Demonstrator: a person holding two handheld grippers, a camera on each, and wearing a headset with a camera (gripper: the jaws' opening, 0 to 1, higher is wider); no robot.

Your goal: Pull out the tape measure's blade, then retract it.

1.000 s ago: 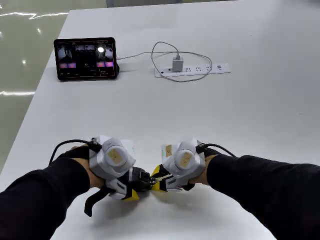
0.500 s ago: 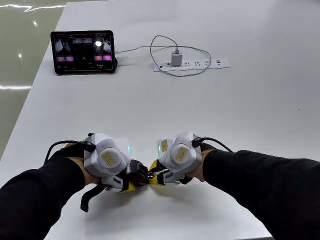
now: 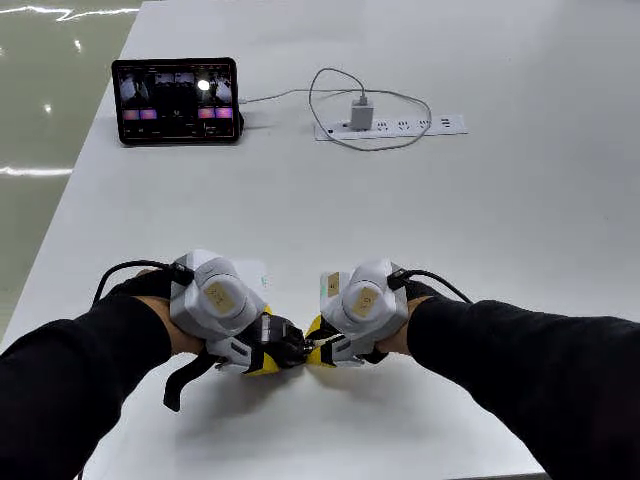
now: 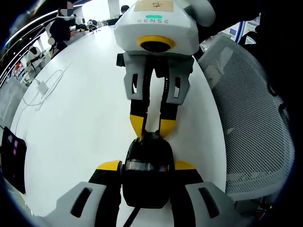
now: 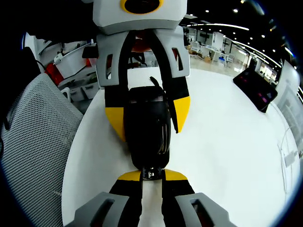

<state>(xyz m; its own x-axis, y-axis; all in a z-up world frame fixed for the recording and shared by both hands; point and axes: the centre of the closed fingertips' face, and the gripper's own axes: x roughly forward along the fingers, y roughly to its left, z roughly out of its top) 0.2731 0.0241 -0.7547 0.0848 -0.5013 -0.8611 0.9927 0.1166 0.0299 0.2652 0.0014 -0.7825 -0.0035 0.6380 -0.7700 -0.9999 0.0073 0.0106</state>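
Sitting near the front edge of the white table [image 3: 300,220], the black tape measure [image 4: 147,175] is wedged between the two grippers, which point nose to nose. The left gripper [image 3: 265,355] has its yellow-tipped jaws clamped on either side of the case. The right gripper [image 3: 320,352] has its jaws pressed together on the little metal blade tip [image 5: 152,173], which sits right at the mouth of the case, so hardly any blade is out as far as I can see. Both arms are in dark sleeves, coming in from the bottom corners of the head view. Further back on the table there's a tablet [image 3: 178,100] propped up with its screen lit, and a power strip [image 3: 400,127] with a white charger [image 3: 361,110] plugged in and a looped cable. A grey mesh chair [image 4: 246,127] shows just off the table edge in the left gripper view.
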